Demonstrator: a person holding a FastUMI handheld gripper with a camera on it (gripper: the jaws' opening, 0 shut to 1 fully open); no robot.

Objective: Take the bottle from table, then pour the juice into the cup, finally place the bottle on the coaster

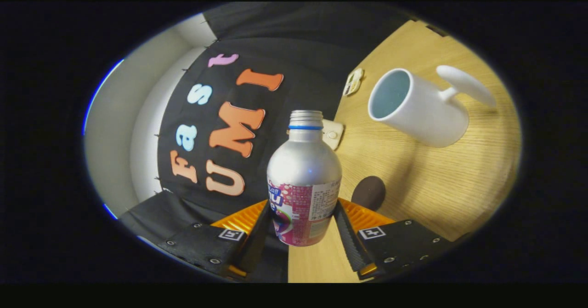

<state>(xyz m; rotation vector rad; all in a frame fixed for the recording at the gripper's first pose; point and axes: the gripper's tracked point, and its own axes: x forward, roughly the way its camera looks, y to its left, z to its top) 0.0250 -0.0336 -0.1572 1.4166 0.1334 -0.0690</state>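
Note:
A silver bottle (304,179) with a pink label and an uncapped threaded neck is held between my two fingers (258,230), lifted off the wooden table (436,197). My gripper (301,227) is shut on its lower body, and the whole view is rolled sideways. The white cup (415,108) with a handle stands on the table beyond the bottle's mouth, its opening turned toward me and nothing visible inside. A dark round coaster (369,192) lies on the table just beside the bottle, partly hidden behind it and my finger.
Two small pale fittings (353,82) sit along the table's far edge by the black cloth wall (294,50). A white wall (138,115) shows past the cloth. Bare wood stretches between the coaster and the cup.

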